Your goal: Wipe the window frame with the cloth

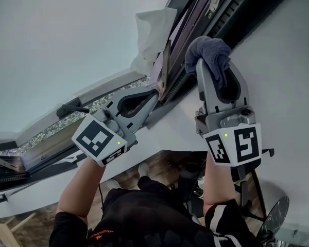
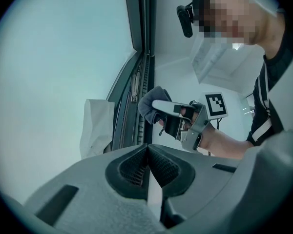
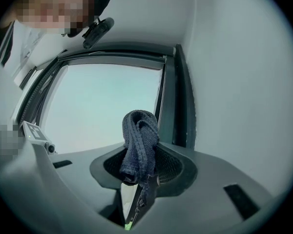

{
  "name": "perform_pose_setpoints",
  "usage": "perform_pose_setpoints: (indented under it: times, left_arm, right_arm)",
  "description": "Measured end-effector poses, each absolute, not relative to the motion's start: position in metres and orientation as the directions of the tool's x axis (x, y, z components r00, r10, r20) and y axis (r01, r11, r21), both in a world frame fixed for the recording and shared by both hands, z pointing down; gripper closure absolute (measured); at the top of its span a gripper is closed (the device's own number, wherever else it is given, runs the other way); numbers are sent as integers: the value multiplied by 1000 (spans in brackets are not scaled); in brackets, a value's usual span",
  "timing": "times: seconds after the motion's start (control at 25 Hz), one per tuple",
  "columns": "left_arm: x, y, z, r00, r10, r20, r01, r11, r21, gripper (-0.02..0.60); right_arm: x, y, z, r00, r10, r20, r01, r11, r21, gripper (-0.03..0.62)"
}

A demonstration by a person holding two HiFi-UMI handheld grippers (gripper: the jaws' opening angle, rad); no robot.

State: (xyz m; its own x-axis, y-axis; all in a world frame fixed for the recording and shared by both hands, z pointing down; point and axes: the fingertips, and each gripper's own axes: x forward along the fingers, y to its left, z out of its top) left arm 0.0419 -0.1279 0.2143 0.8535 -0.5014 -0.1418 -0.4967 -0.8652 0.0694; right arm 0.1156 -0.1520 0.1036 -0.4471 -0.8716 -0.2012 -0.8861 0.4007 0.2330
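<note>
A grey-blue cloth (image 1: 210,53) is bunched in my right gripper (image 1: 217,69), which is shut on it and holds it up against the dark window frame (image 1: 232,12). In the right gripper view the cloth (image 3: 139,140) stands folded between the jaws, just below the frame's upright bar (image 3: 174,101). My left gripper (image 1: 154,93) is shut with nothing in it, its tip at the frame's lower edge to the left of the cloth. From the left gripper view the closed jaws point at the right gripper (image 2: 178,118), the cloth (image 2: 150,105) and the frame (image 2: 136,57).
A crumpled white sheet (image 1: 152,35) hangs at the frame beside the left gripper, also seen as the white sheet (image 2: 95,126). A dark handle (image 1: 72,108) sticks out at lower left. White wall (image 1: 283,76) borders the frame on the right.
</note>
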Motion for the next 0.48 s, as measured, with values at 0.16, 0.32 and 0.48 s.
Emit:
perform_pose_setpoints:
  times: [0.16,0.32,0.48]
  left_arm:
    - [42,-129,213,854,-500,-144,-496,-866,67,561]
    - [43,-132,219,856,-500,-128,-495,-866,75,561]
    - [44,-132,229,860,-499,-107,-492,-866,89,561]
  right_arm:
    - [120,-151,97,-435,-872,-222,-892,385,235,468]
    - [124,-156,107,-425,-880,-213,-898,381,219,468]
    - [128,-159,124,-418,-888,-192,-903,383,194,468]
